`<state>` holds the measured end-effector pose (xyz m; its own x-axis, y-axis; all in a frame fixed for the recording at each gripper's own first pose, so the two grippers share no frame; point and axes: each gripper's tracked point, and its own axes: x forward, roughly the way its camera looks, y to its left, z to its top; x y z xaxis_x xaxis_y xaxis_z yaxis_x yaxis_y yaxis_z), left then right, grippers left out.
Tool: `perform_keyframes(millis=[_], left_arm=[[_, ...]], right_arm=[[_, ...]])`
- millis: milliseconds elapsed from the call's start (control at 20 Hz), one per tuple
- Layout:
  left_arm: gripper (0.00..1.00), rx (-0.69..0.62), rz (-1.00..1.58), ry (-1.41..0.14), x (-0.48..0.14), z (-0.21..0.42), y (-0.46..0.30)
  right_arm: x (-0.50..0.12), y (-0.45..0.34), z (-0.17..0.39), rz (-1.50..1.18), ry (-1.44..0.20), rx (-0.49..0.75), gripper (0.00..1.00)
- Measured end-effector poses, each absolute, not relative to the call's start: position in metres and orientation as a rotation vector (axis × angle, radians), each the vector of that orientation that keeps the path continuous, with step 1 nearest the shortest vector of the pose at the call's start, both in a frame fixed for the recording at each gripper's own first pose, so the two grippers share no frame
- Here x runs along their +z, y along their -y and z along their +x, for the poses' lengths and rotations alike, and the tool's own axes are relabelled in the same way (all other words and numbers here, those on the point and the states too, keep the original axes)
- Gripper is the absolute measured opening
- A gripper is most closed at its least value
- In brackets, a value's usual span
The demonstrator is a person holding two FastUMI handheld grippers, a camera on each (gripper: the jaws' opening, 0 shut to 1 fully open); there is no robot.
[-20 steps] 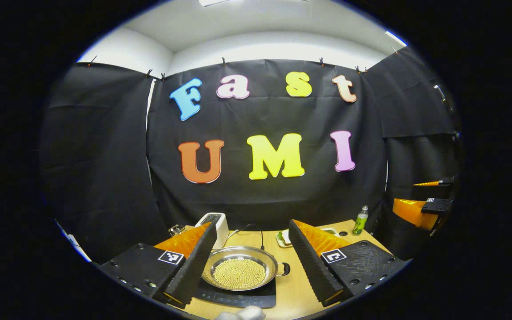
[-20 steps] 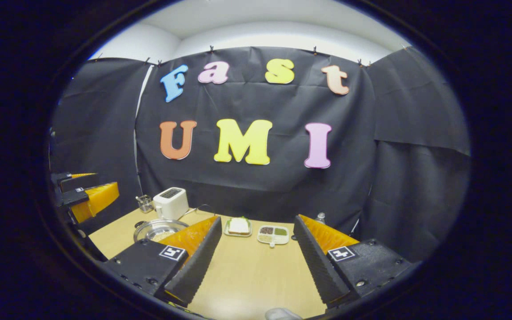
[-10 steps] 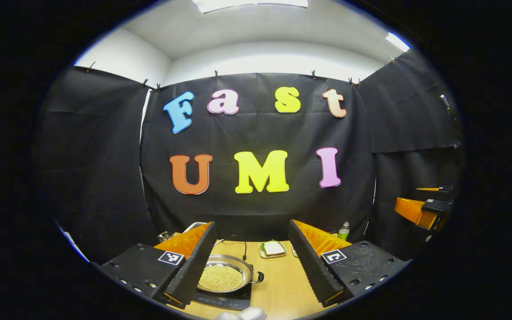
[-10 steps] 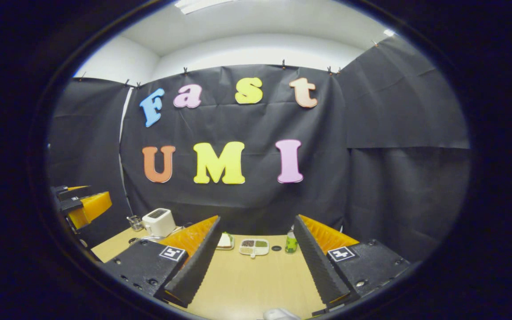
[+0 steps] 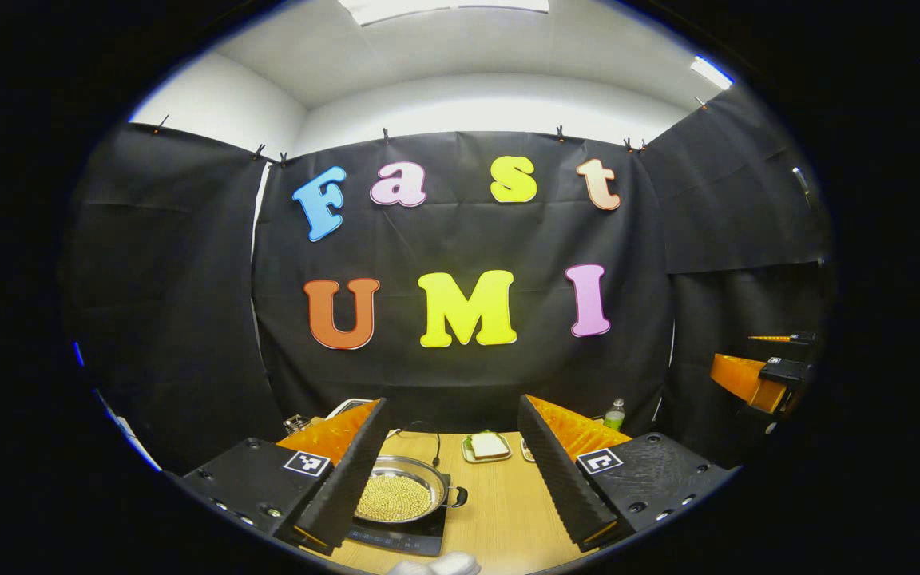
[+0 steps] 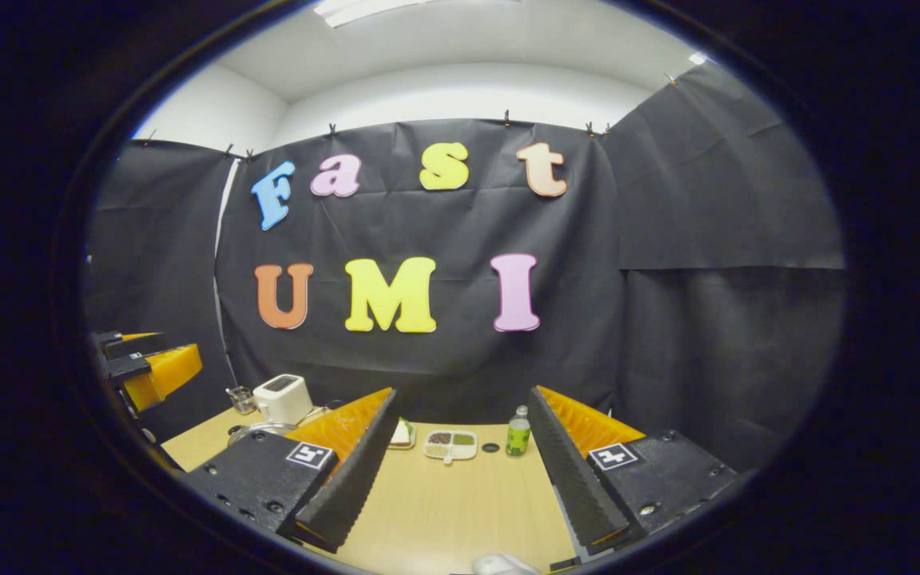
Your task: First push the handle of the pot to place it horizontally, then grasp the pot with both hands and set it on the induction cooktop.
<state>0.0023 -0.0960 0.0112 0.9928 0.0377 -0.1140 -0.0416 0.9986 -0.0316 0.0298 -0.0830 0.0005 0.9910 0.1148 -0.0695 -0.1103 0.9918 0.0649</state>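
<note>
Two grippers hang above a wooden worktop (image 5: 500, 511), each with its fingers spread wide and nothing between them. From the left gripper view, the left gripper (image 5: 452, 463) looks down at the pot (image 5: 398, 497), a shallow steel pan full of small yellow beads, which sits on the black cooktop (image 5: 408, 537) at the near left of the worktop. One black handle (image 5: 458, 497) sticks out from the pot's right side; the pot's left edge is hidden behind the left finger (image 5: 348, 475). A black cord (image 5: 434, 443) runs from behind the cooktop toward the back wall. Farther back lies a small plate with a sandwich (image 5: 489, 446), and a green bottle (image 5: 613, 415) stands near the rear right corner, just past the right finger (image 5: 556, 471). The right gripper (image 5: 755, 375) shows at the far right edge of this view, orange and black, well apart from the pot.

From the right gripper view, the right gripper (image 6: 460, 463) faces the bare middle of the worktop (image 6: 460, 511). Beyond its fingers lie a divided dish (image 6: 450, 444) with dark and green fillings, a small dark disc (image 6: 490, 447) and the green bottle (image 6: 517, 435), upright. A white toaster (image 6: 283, 398) stands at the rear left with a small glass (image 6: 243, 399) beside it. What looks like the pot's rim (image 6: 256, 431) peeks out just in front of the toaster, mostly hidden by the left finger (image 6: 348, 471). The left gripper (image 6: 148, 367) appears at the far left edge
</note>
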Motion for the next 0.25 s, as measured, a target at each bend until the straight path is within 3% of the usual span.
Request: perform_keyframes(millis=[200,250], left_arm=[[0.96,0.040,-0.033,-0.106,0.0168,0.0051,0.1001],[0.89,0.038,-0.032,-0.106,0.0167,0.0062,0.1012]], right_arm=[[0.0019,0.0912,0.0330,0.062,-0.071,0.107,1.00],[0.0039,0.0926,0.0337,0.061,-0.065,0.102,1.00]])
